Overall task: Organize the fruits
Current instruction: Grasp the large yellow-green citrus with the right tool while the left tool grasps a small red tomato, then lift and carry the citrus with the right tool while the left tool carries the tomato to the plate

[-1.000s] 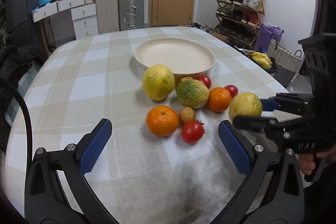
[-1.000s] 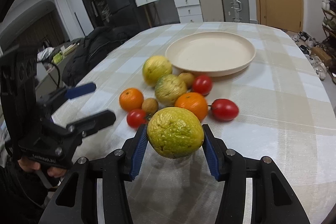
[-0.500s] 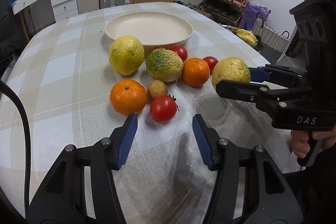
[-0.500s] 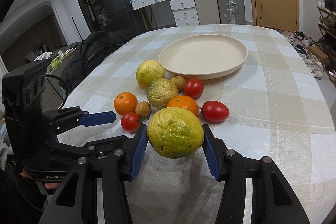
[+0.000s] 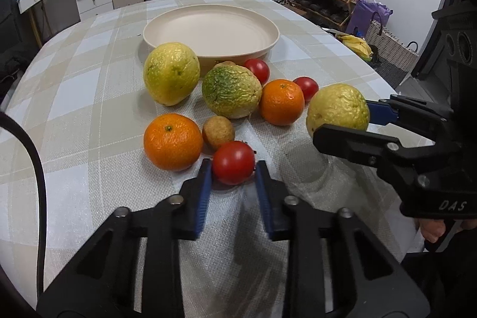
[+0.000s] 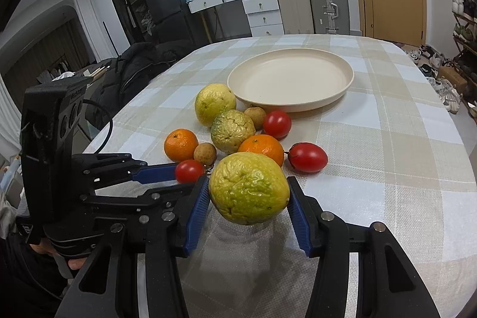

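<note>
A small red tomato (image 5: 233,164) lies on the checked tablecloth at the near edge of the fruit cluster. My left gripper (image 5: 233,172) has its jaws closing on it, and the blue pads touch both sides. My right gripper (image 6: 246,194) is shut on a wrinkled yellow-green fruit (image 6: 249,188), held just above the cloth to the right of the cluster. In the left wrist view that fruit (image 5: 338,108) shows between the right gripper's fingers. A cream plate (image 5: 269,43) stands bare behind the fruits.
On the cloth lie two more yellow-green fruits (image 5: 171,73) (image 5: 231,91), two oranges (image 5: 173,141) (image 5: 281,102), a small brown fruit (image 5: 218,132) and two tomatoes (image 5: 258,69) (image 5: 307,87). A person's hand (image 5: 433,230) holds the right gripper. The table edge curves at right, with a shoe rack beyond.
My left gripper moved forward and down to the nearest tomato, and its jaws went from wide open to closed around it. The right gripper and its fruit stayed still.
</note>
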{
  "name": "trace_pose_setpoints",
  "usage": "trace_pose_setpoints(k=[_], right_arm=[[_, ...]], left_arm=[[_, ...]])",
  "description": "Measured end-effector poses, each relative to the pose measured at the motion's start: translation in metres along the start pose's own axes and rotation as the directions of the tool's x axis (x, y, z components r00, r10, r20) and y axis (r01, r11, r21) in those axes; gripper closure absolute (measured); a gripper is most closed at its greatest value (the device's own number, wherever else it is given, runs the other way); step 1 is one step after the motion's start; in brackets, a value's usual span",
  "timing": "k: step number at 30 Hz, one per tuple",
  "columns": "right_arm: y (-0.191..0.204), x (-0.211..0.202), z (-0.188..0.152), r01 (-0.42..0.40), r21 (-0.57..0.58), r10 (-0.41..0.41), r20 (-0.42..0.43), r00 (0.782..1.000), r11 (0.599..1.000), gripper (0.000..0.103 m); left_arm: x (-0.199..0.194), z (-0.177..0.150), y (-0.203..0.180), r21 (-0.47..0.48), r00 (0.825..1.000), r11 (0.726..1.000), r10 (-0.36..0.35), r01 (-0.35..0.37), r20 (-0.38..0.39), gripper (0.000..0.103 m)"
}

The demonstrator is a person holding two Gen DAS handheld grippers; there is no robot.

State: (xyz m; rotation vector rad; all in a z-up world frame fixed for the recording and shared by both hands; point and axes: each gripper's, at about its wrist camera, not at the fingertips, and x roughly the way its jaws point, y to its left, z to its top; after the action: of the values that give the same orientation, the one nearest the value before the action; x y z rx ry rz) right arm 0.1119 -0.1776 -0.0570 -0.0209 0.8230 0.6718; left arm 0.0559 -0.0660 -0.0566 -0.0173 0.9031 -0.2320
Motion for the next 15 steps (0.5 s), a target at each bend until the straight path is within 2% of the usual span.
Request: trace_pose_setpoints(k=[4,8,15], right_arm=[[0.000,0.000,0.000,0.002,-0.005,-0.002,0.001,1.000,1.000,0.051],[0.001,0.000,-0.001,0.012,-0.013,-0.012,0.004,1.000,1.000,0.051],[-0.003,-0.007,0.003,0.030,-0.010,-0.029,0.051,0.998,1.000,0.051]], left_arm=[[-0.002,-0.002,-0.004,0.021,1.000,1.000,-0.009,0.009,0.009,0.078],[-0.010,-0.004,-0.009,0.044,0.999,0.999,0.001,-0.003,0.051,0.078],[-0.028,-0.002,-0.008,0.021,0.993,1.000,0.020,-0.022,0.120,0.078]])
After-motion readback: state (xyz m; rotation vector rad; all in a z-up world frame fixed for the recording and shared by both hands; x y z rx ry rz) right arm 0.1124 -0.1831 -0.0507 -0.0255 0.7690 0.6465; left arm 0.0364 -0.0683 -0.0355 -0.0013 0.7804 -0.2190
